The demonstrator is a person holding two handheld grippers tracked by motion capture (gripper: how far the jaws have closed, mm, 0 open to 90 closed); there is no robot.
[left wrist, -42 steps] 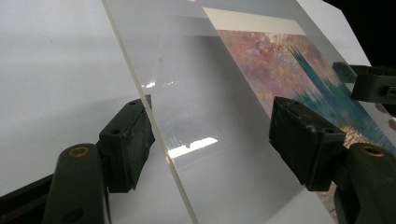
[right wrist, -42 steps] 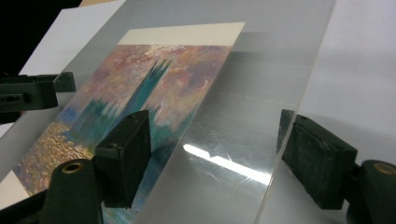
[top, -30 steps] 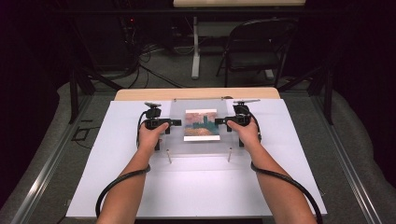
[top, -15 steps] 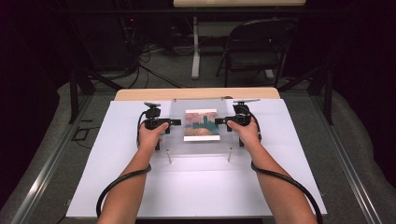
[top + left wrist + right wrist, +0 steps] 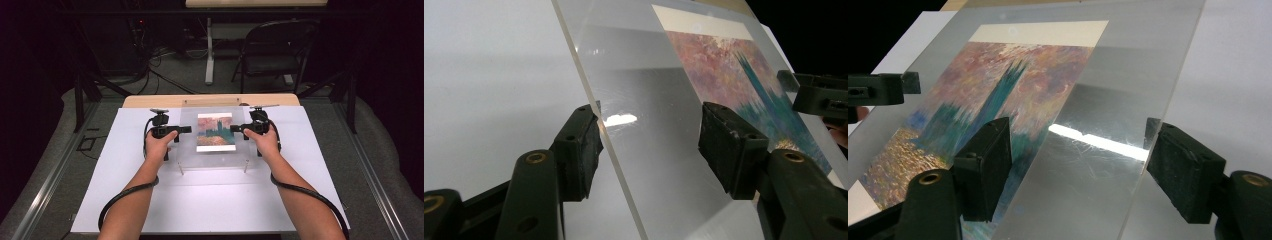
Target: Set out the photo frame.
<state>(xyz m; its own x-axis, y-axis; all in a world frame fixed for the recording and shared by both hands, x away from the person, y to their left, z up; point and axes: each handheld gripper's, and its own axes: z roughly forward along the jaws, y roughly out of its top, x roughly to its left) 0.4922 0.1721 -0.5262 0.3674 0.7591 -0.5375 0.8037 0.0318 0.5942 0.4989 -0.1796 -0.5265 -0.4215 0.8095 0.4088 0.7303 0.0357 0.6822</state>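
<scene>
High view: the clear acrylic frame [image 5: 215,135] with its painted print stands on the white surface [image 5: 125,200], left tool [image 5: 184,129] and right tool [image 5: 235,128] at its side edges.

Left gripper view: the jaws have just been closing, straddling the panel edge, one pad [image 5: 580,150] about touching.

Right gripper view: released, the pads [image 5: 1184,170] bracket the opposite edge.

Both forearms rise from the bottom edge of the high view toward mid-frame, hands level with each other. The left gripper [image 5: 186,129] and right gripper [image 5: 235,128] point inward, face to face. The left's jaws have just been closing — both pairs stand parted (pads apart in the gripper views).
</scene>
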